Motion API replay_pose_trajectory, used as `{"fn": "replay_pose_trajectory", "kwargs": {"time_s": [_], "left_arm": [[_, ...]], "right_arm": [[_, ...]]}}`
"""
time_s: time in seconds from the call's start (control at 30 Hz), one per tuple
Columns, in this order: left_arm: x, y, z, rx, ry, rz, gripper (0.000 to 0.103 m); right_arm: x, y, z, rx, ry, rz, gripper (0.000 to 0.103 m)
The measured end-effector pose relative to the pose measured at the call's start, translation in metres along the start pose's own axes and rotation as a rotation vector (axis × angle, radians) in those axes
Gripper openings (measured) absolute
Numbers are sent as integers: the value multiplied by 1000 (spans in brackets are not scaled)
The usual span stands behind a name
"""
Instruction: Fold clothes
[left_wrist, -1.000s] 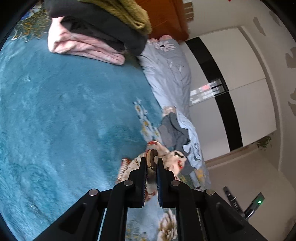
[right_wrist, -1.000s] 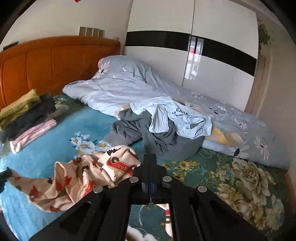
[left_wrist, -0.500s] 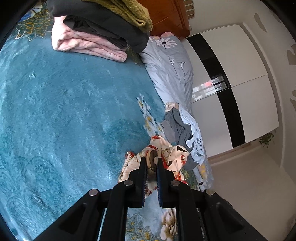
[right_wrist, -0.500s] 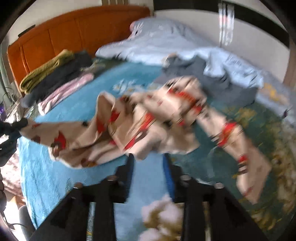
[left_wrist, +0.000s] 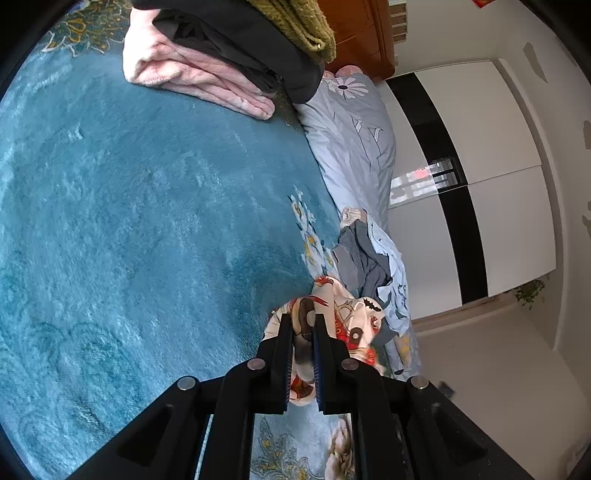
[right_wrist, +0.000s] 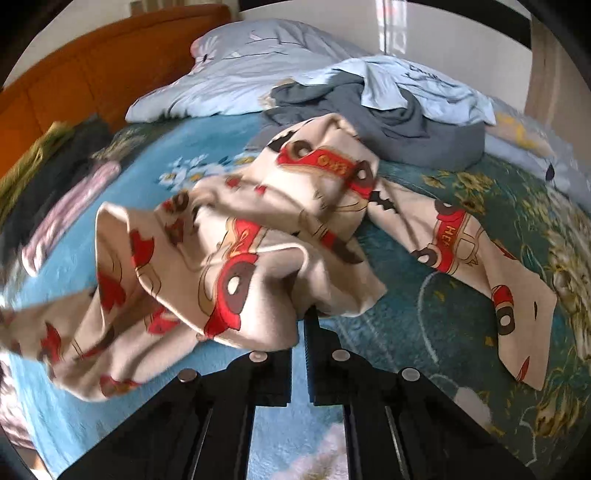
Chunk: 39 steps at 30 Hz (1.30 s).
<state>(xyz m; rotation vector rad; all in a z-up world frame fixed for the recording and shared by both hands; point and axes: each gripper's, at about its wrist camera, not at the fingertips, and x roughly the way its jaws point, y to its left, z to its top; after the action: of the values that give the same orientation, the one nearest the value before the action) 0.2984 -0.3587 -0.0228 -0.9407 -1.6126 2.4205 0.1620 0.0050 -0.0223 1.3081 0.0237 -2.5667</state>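
Left gripper clamped on cream car-print garment, right gripper pinched on its lower edge, garment crumpled over teal floral bedspread, folded stack nearby

Cream garment printed with red cars and brown wheels just ahead of the black gripper fingers, teal-blue plush blanket with pale flowers beneath, grey garment and pale blue shirt beyond, pink, black and olive folded stack far left, orange-brown headboard, white wardrobe with black band
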Motion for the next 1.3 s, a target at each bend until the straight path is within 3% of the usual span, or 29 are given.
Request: {"fn": "replay_pose_trajectory", "kwargs": {"time_s": [0.2, 0.37, 0.43, 0.5, 0.6, 0.7, 0.77, 0.9, 1.0, 1.07, 1.13, 1.3], "left_arm": [[-7, -17, -2, 22, -21, -32, 11], [-6, -36, -11, 56, -2, -55, 11], [-10, -36, -15, 49, -6, -58, 11], [-15, -34, -17, 39, -14, -58, 11], [-21, -28, -20, 36, -19, -37, 11], [-26, -18, -27, 26, -15, -13, 11], [-28, -9, -31, 12, -14, 2, 11], [-31, 11, -35, -58, -29, -7, 11], [-30, 14, -40, -59, -22, -1, 11], [-30, 15, -42, -61, -18, -1, 11], [-30, 16, -42, -67, -15, -4, 11], [-32, 18, -46, -73, -10, -9, 11]], "right_arm": [[-76, -18, 31, -107, -198, -99, 4], [-182, -35, 64, -191, -467, -236, 0], [-221, -41, 67, -215, -560, -293, 0], [-243, -48, 60, -246, -587, -333, 0], [-238, -61, 35, -294, -493, -346, 1], [-204, -76, -8, -323, -302, -316, 1], [-183, -84, -40, -304, -179, -253, 1], [-163, -85, -88, -261, -47, -119, 1], [-161, -76, -104, -245, -12, -43, 2], [-162, -73, -108, -220, 2, 13, 16], [-165, -72, -112, -203, 19, 59, 52], [-178, -80, -122, -194, 18, 129, 55]]}}
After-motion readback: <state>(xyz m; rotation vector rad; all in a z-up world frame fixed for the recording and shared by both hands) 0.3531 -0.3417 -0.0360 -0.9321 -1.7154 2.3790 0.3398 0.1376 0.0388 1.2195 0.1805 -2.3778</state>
